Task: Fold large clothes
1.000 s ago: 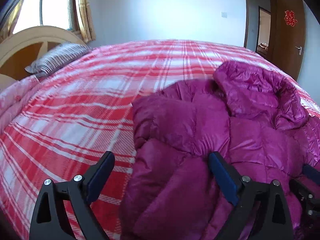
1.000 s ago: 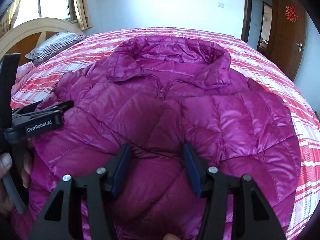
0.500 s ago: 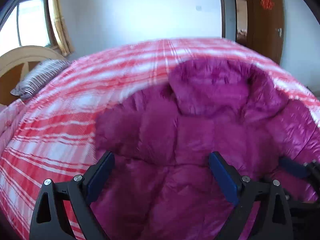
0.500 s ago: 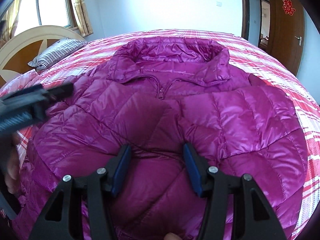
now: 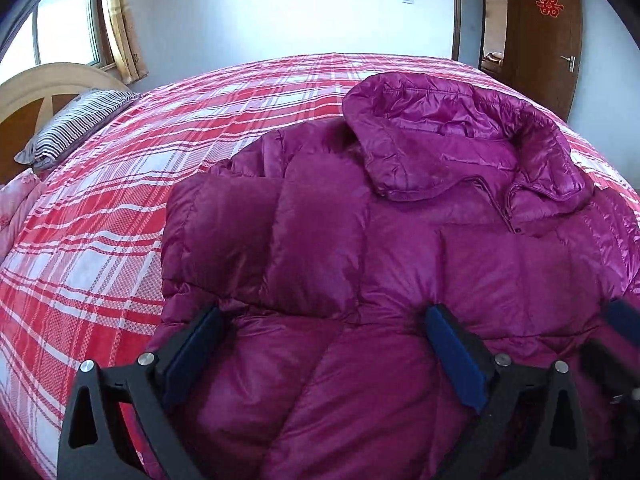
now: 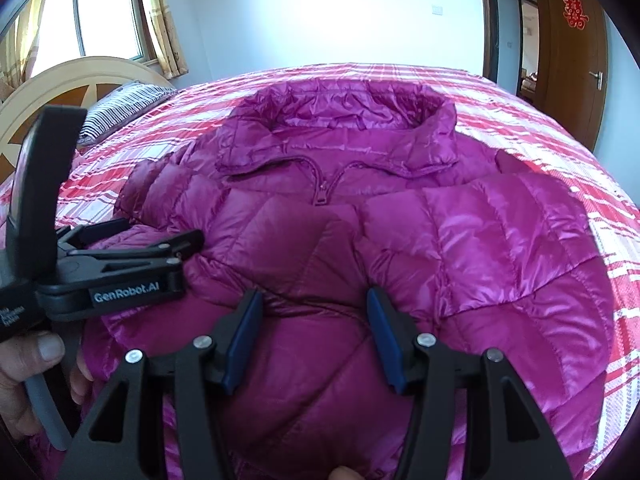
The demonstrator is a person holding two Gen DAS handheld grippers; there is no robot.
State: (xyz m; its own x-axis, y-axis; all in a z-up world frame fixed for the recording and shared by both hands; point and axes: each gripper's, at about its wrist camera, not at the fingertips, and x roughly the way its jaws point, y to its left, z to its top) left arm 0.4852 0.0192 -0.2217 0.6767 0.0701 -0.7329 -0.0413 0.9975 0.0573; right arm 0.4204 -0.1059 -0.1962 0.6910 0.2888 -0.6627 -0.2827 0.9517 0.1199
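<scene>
both pairs of jaws stood spread with nothing pinched between them. the left gripper [image 5: 320,344] was opened wide, low over the near part of the puffy magenta jacket [image 5: 400,260]; whether its pads actually touched the fabric i could not tell. the right gripper [image 6: 314,338] was opened less far, its jaws resting on or just above a quilted panel near the jacket's middle, straddling a dip in the padding.

ahead of both sets of jaws the jacket lay on its back on the bed [image 5: 120,208], zipped, with its long axis running straight away from the jaws toward the collar [image 6: 340,120] at the far end. both sleeves looked folded in across the front, one slab on each side. the left gripper sat just beside the right one, nearer the jacket's left edge; the right was closer to the centre line.

judging from that lie, the next fold would probably bring the hem end up toward the collar, so each gripper would need a grip on the near edge below it.

beyond the jacket, to the far left of the jaws, lay a striped pillow [image 5: 76,124].
</scene>
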